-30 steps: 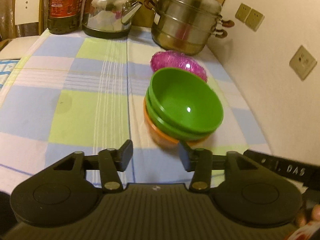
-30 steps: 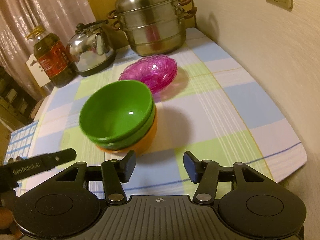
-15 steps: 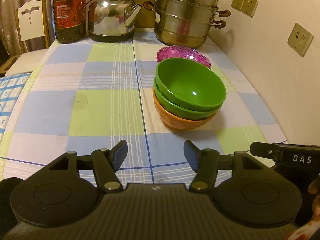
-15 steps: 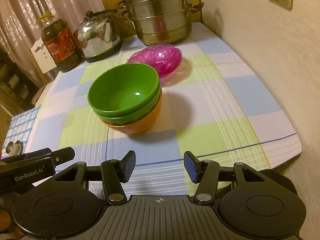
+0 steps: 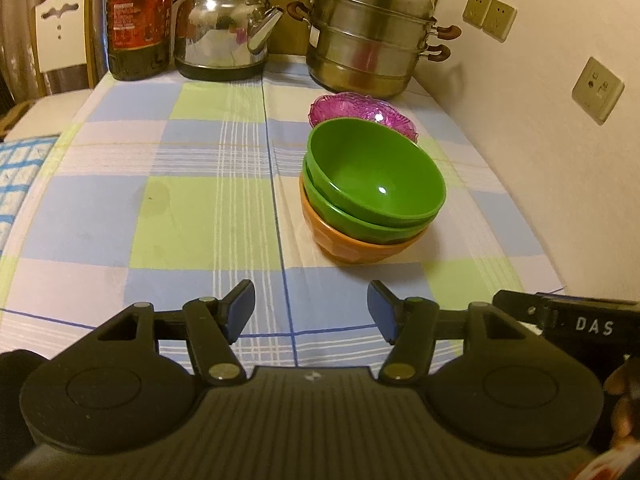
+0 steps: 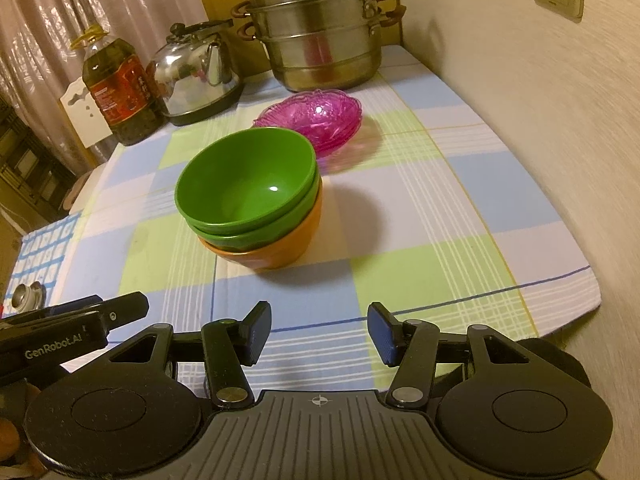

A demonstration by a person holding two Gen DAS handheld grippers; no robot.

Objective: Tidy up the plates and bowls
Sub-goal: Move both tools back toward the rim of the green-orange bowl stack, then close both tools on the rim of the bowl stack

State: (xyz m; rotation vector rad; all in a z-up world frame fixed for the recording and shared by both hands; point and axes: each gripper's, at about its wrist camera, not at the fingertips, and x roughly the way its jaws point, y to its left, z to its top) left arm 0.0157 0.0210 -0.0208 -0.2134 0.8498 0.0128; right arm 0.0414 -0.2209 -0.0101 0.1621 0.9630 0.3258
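Note:
Two green bowls (image 5: pixel 374 176) (image 6: pixel 248 188) are nested in an orange bowl (image 5: pixel 352 246) (image 6: pixel 280 248) on the checked tablecloth. Behind the stack lie stacked pink glass dishes (image 5: pixel 362 110) (image 6: pixel 316 118). My left gripper (image 5: pixel 311 306) hangs open and empty over the cloth's near edge, short of the stack and a little left of it. My right gripper (image 6: pixel 318 330) is open and empty too, near the front edge and to the right of the stack. Each gripper's side shows at the edge of the other's view.
A steel steamer pot (image 5: pixel 368 36) (image 6: pixel 316 28), a kettle (image 5: pixel 224 36) (image 6: pixel 192 76) and an oil bottle (image 5: pixel 138 20) (image 6: pixel 118 92) line the back. A wall with sockets (image 5: pixel 598 90) bounds the right side. A white chair (image 5: pixel 60 36) stands at the back left.
Both grippers have drawn back from the bowl stack, which now looks smaller and farther away. The left jaws stand slightly wider than a second ago. The bowls have not moved.

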